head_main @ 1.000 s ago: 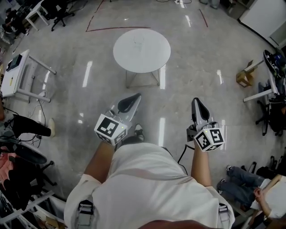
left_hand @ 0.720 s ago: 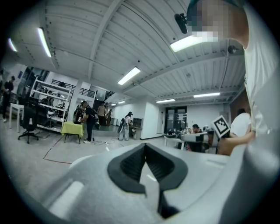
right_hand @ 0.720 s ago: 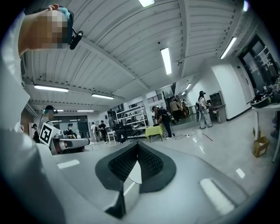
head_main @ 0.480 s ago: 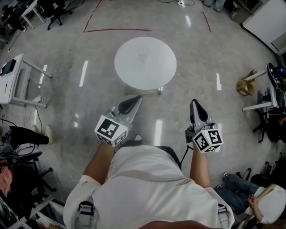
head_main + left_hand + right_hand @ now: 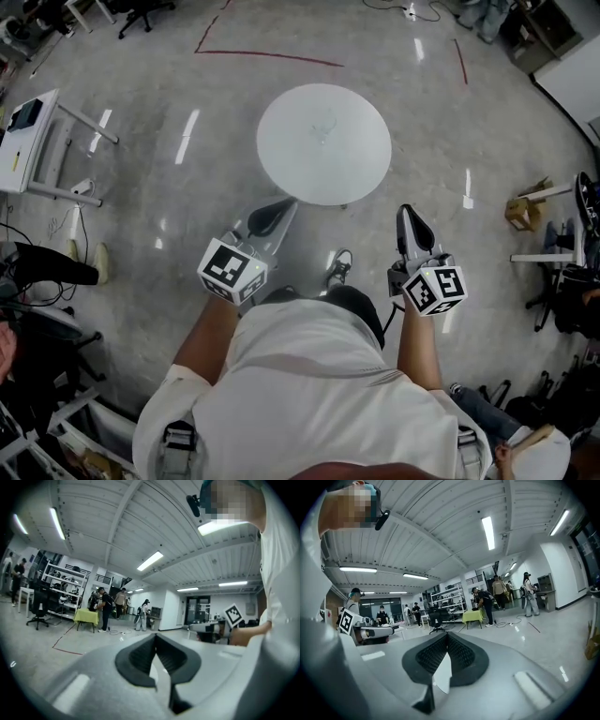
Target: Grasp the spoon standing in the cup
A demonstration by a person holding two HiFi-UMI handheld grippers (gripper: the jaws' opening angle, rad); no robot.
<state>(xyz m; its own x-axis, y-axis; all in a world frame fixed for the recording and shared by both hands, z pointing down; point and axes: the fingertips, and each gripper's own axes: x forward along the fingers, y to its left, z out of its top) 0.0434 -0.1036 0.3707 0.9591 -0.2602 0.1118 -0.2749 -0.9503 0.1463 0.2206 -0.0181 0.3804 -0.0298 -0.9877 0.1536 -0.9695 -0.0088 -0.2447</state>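
A clear cup stands on a round, smooth white table.

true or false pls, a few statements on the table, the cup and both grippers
1. A round white table stands ahead of the person. True.
2. The left gripper is shut on the spoon. False: its jaws meet at the tips with nothing between them.
3. A clear cup stands near the middle of the tabletop. True.
4. The right gripper touches the cup. False: it is held close to the person's body, well short of the cup, jaws together and empty.
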